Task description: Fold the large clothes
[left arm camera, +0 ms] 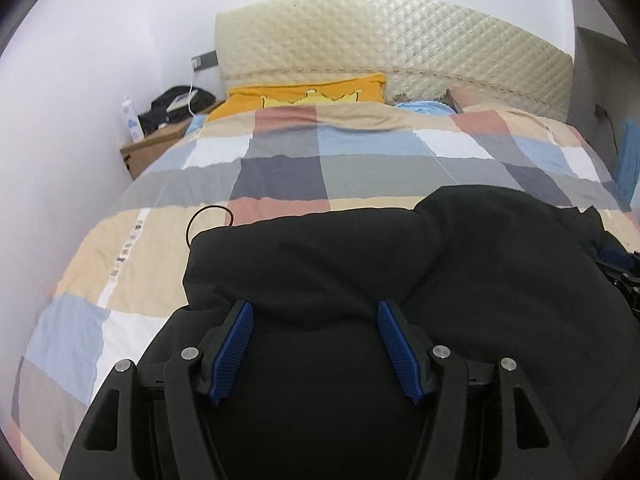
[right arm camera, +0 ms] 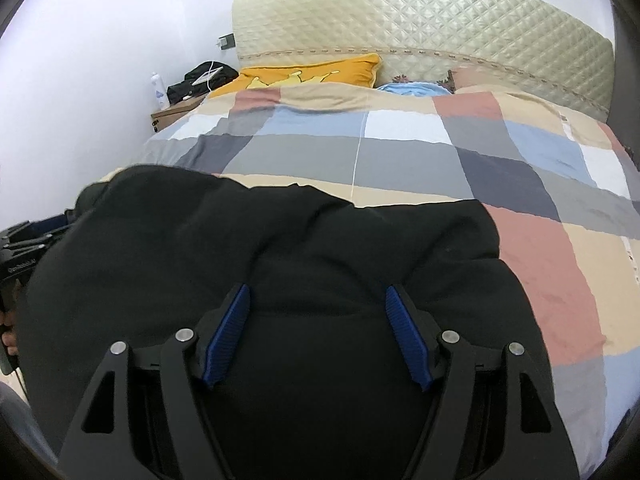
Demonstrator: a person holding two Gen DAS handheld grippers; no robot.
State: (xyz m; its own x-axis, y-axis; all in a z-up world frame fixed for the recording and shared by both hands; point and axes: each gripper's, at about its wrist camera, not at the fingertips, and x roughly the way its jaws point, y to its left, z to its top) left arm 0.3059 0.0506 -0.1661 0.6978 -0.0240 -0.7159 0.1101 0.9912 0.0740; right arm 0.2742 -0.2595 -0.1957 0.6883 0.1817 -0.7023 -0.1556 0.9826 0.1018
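Closest to both cameras, two black grippers with ribbed blue finger pads point forward over a bed. In the left wrist view, the left gripper (left arm camera: 315,354) has its jaws spread wide apart, holding nothing, with dark cloth showing between and beneath them. In the right wrist view, the right gripper (right arm camera: 318,338) is the same: jaws wide apart, nothing clamped, poised over dark cloth.

That cloth is the black garment (left arm camera: 400,264), a large, thick piece lying in a rumpled heap on the near part of the bed, filling the lower half of each view. Its far edge is roughly straight, with soft folds across the top. A thin black cord loop (left arm camera: 208,220) curls out from its far left corner onto the bedding.

Under it lies a checked duvet (left arm camera: 280,152), in squares of beige, grey, pale blue, white, dusty pink and navy, spread over the whole bed. Beyond the duvet, at the head of the bed, an orange-yellow pillow (left arm camera: 308,94) sits on the left and a light blue cloth (left arm camera: 424,106) peeks out beside it. Behind these stands a cream quilted headboard (left arm camera: 400,52) with diamond stitching.

To the left of the bed head, a wooden bedside cabinet (left arm camera: 154,146) carries a white bottle (left arm camera: 132,118) and a black bag (left arm camera: 176,104) with a white cable. Plain white walls (left arm camera: 100,40) close the room behind and to the left.
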